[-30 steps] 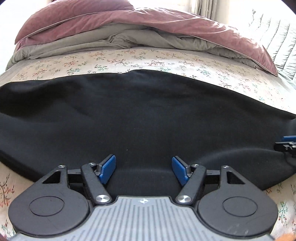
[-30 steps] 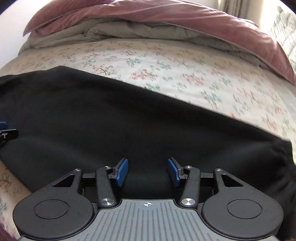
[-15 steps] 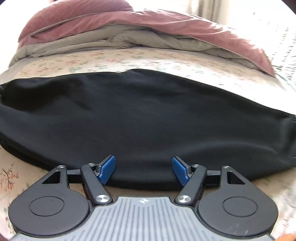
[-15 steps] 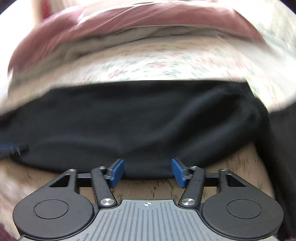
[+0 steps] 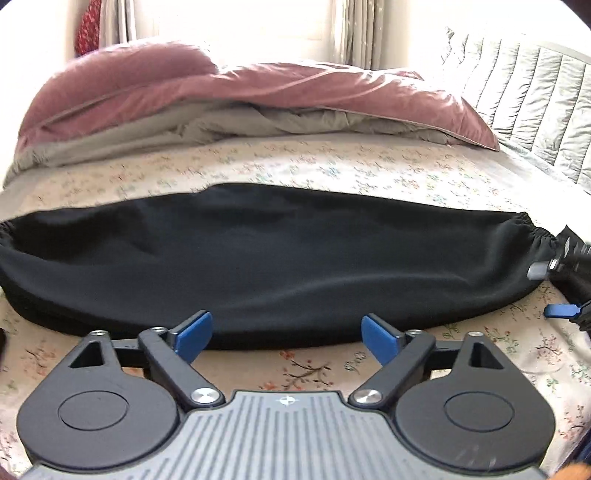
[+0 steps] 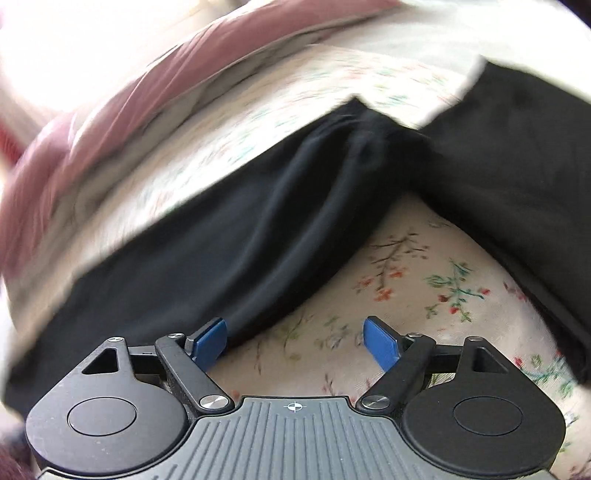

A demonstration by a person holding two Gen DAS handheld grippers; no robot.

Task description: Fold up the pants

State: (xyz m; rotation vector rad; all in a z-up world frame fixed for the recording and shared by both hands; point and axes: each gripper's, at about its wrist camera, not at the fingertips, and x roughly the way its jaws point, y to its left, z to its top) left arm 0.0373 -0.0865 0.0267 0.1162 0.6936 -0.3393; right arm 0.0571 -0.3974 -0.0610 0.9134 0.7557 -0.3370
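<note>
Black pants [image 5: 280, 258], folded lengthwise, lie as a long band across the floral bed sheet [image 5: 306, 365]. A gathered elastic end [image 5: 532, 236] sits at the right. My left gripper [image 5: 286, 334] hovers at the pants' near edge. Its jaws are opening wide and its blue pads press on nothing. My right gripper [image 5: 550, 291] shows at that elastic end in the left wrist view. In the blurred, rolled right wrist view the right gripper [image 6: 295, 341] has opening jaws with only sheet between them. Its left pad [image 6: 210, 339] is beside the pants [image 6: 258, 229].
A mauve duvet [image 5: 258, 88] over a grey blanket [image 5: 229, 125] is heaped along the far side of the bed. Grey quilted bedding [image 5: 535, 92] rises at the right, and curtains [image 5: 354, 29] hang at a bright window behind. More black cloth [image 6: 517, 166] lies at the right.
Both grippers have backed off the pants and their jaws stand wider. The left one rose, so more of the bed shows. The right one rolled and slid to the pants' right end.
</note>
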